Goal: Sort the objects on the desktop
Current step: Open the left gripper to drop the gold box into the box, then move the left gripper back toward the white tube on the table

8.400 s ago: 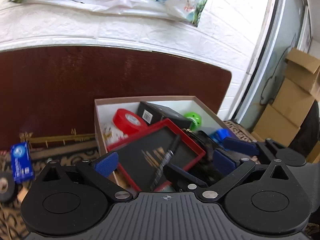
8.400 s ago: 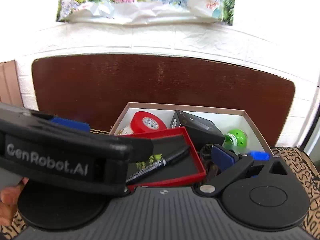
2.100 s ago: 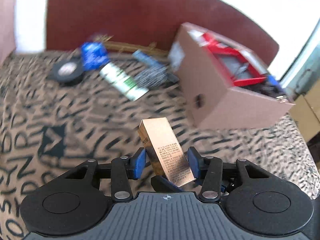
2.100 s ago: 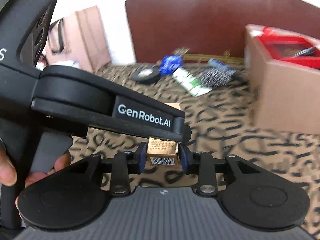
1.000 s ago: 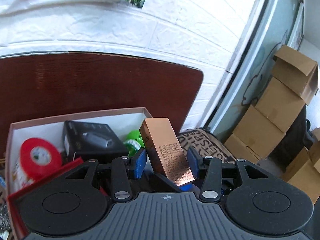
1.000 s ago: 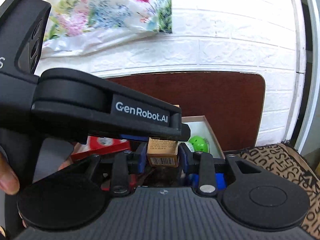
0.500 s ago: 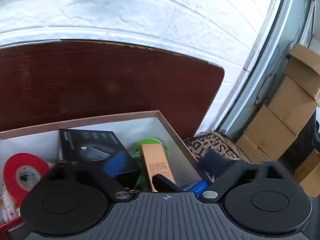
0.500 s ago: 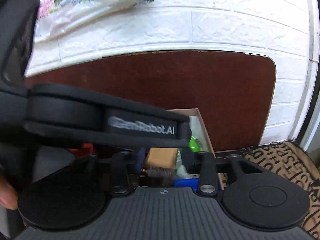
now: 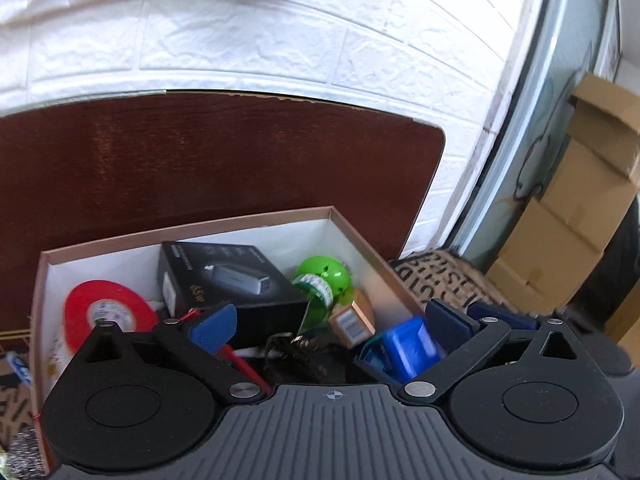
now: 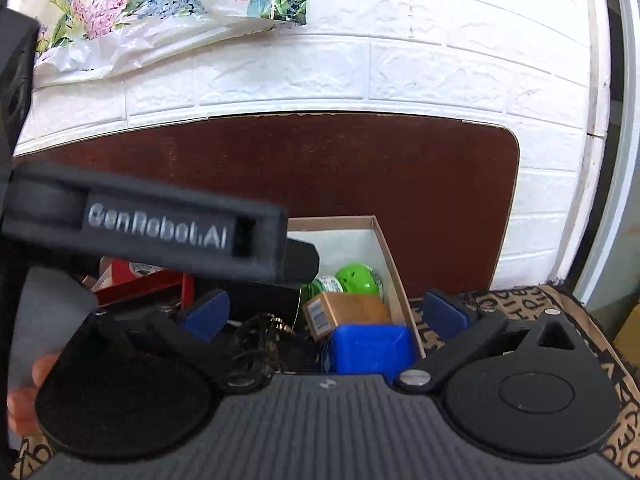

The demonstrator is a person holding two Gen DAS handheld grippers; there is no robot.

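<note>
White brick wall, copper carton (image 9: 352,318) in box (image 9: 360,240)

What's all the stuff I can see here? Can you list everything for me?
cardboard box: one, brown outside, white inside, open, against the wooden board
tape roll: one, red, box's left side
charger carton: one, black, middle of box
round green thing: one, far right of box
small gold carton: one, lying beside the green thing
blue container: one, near right corner
patterned cloth: one, tan and black, under the box
stacked cartons: several, brown, far right
left tongs: blue pads, open
right tongs: blue pads, open
</note>
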